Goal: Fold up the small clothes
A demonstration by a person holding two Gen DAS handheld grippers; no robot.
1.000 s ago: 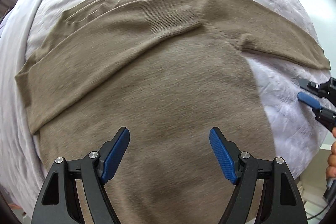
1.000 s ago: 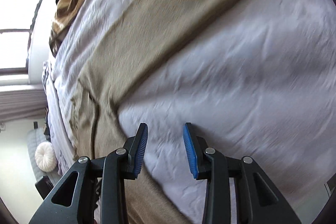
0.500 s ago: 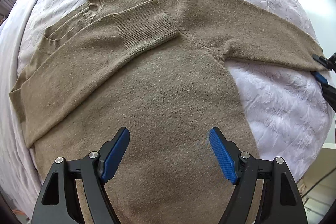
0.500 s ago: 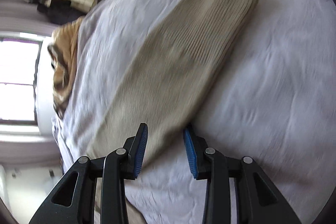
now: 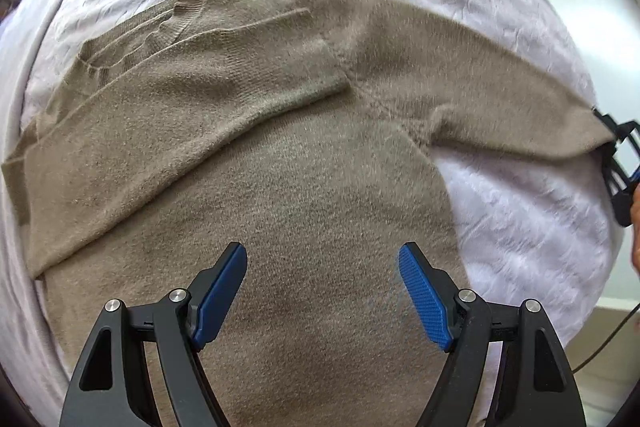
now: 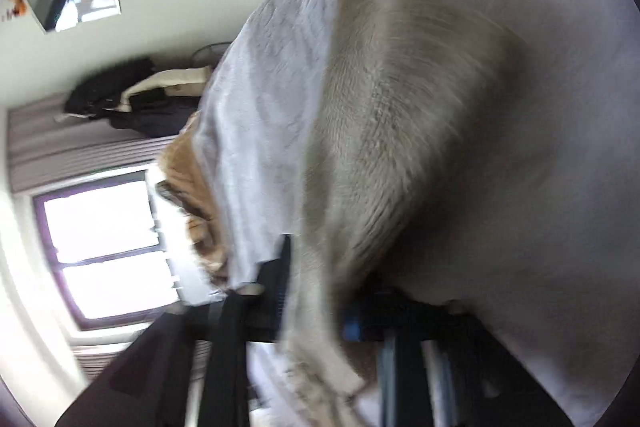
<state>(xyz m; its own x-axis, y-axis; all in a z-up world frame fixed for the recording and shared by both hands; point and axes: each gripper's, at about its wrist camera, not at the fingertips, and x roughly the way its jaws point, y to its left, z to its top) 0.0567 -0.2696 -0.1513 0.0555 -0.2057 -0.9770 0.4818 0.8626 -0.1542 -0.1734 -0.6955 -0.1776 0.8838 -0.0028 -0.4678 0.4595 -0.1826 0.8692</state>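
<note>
- Folding looks half done: the tan sweater (image 5: 304,163) lies flat on the lilac bedspread (image 5: 520,219), and the left sleeve (image 5: 168,123) is already laid diagonally across the chest.
- Your left gripper (image 5: 322,291) hovers over the lower body of the sweater with its jaws wide apart and nothing between them. My guess is you're parking it there, ready to pin the body while the other sleeve comes over.
- The right sleeve (image 5: 500,99) lies stretched out sideways, off the body, toward the bed's edge.
- Your right gripper (image 5: 618,163) is at that sleeve's cuff. The right wrist view is blurred, but the knit (image 6: 384,155) runs down between the jaws, so it reads as clamped on the cuff.
- Judgement: next, carry the cuff across the chest, keeping it low so the body doesn't drag.
</note>
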